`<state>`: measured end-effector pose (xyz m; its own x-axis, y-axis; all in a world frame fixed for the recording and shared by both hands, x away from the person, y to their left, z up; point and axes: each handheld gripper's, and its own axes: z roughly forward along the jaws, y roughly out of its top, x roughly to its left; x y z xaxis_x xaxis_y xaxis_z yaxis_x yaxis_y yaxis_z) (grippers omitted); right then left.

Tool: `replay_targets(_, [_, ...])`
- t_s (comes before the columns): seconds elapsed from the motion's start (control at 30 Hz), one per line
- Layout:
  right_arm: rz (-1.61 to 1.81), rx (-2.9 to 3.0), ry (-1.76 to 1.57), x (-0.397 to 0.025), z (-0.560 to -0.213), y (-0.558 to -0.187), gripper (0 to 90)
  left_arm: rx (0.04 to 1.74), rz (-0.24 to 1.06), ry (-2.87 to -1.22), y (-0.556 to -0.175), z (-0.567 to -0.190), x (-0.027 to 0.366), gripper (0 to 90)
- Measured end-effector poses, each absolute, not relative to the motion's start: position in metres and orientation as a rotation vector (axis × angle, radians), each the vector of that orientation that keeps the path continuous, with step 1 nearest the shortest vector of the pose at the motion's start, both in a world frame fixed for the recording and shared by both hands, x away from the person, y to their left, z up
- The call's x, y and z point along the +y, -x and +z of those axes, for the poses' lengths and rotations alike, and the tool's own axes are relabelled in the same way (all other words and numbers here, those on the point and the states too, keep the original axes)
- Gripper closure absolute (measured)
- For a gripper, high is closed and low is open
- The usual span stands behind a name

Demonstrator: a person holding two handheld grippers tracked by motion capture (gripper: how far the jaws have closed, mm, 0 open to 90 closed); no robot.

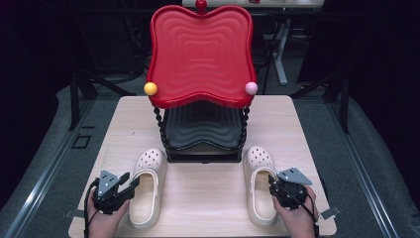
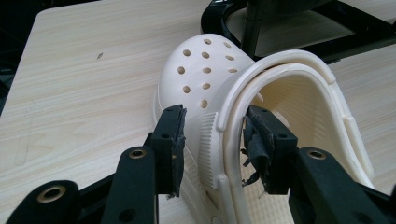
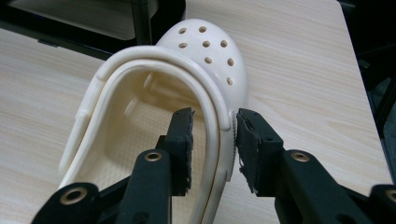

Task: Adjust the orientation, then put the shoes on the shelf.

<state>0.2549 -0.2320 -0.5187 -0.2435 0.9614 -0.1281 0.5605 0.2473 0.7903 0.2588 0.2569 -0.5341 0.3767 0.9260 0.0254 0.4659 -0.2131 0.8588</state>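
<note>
clogs (image 1: 148,186): cream, hole-dotted toes
upper tray (image 1: 200,52): red, rippled
lower tray (image 1: 202,130): black
knobs (image 1: 150,89): yellow, pink
table (image 1: 208,193): pale woodgrain
grippers (image 1: 130,183): black

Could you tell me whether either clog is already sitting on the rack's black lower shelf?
No: the left clog and right clog both lie on the table in front of the black lower shelf.

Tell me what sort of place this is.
Probably a lab or workshop set up for recording, not a home: a small wooden table on grey floor amid dark surroundings, a desk frame behind, and a red-and-black shoe rack staged with clogs.
</note>
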Motion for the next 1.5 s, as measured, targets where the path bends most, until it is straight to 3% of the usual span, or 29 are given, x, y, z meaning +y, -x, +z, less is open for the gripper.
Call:
replay_targets(0.57, [0.894,1.911,-1.237,-0.235,-0.522,-0.258,64.8,1.191,0.719,-1.824,-0.258,-0.529,0.254,63.3])
replay_targets(0.97, [0.855,1.955,-1.224,-0.232,-0.517,-0.263,73.0,1.151,0.737,-1.857,-0.259,-0.527,0.251,66.5])
replay_targets(1.5, [0.847,1.971,-1.177,-0.227,-0.518,-0.258,71.5,1.117,0.749,-1.882,-0.256,-0.526,0.251,62.3])
